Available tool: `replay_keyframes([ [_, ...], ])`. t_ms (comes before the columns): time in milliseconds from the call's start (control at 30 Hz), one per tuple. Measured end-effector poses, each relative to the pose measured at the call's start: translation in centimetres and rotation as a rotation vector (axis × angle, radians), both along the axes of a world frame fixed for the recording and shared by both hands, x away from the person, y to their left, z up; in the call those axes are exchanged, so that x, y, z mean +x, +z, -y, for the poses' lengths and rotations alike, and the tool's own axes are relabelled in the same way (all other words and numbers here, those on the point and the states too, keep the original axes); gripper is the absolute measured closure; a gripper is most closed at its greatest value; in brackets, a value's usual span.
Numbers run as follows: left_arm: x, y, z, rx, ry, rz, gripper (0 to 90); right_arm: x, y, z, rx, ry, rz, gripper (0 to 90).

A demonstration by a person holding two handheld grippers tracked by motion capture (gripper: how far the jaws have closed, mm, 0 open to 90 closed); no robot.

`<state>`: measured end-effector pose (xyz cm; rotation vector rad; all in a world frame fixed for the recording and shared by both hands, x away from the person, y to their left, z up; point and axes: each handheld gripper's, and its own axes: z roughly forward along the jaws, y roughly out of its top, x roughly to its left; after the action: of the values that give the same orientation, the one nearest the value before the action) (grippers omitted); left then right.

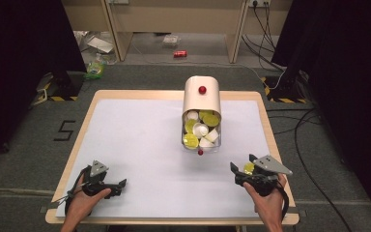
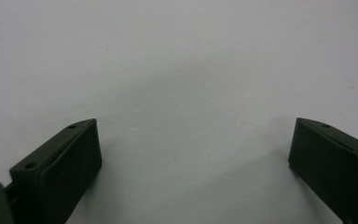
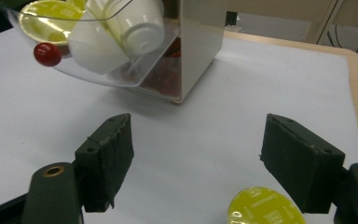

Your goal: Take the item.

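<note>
The right tool [image 3: 196, 163] stands wide around a yellow capsule [image 3: 265, 207]; the left tool [image 2: 191, 158] gapes wide over the bare tabletop [image 2: 177, 70].

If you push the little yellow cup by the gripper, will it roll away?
Probably not at first: the yellow cup seems to lie flat, foil top up, on the white table. It looks small and light, so it would likely slide. Tipped sideways, its round shape might roll.

A large dark figure "5" [image 1: 65, 130] is marked on the grey floor left of the worktop [image 1: 125, 145]. The yellow foil lid of the capsule [image 3: 265, 209] in the right gripper view carries small dark print, probably a brand line, too blurred to read.
</note>
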<state>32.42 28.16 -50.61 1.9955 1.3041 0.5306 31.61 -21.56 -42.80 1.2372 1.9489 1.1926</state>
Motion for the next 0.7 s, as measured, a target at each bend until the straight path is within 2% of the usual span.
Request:
replay_keyframes([
  [233,0.0,0.0,0.0,0.0,0.0,0.0,1.7,-0.5,-0.8,-1.0,-0.015,0.03,-0.017,25.4],
  [700,0.0,0.0,0.0,0.0,0.0,0.0,1.6,-1.3,-3.1,-2.4,-0.043,0.09,-0.098,24.4],
])
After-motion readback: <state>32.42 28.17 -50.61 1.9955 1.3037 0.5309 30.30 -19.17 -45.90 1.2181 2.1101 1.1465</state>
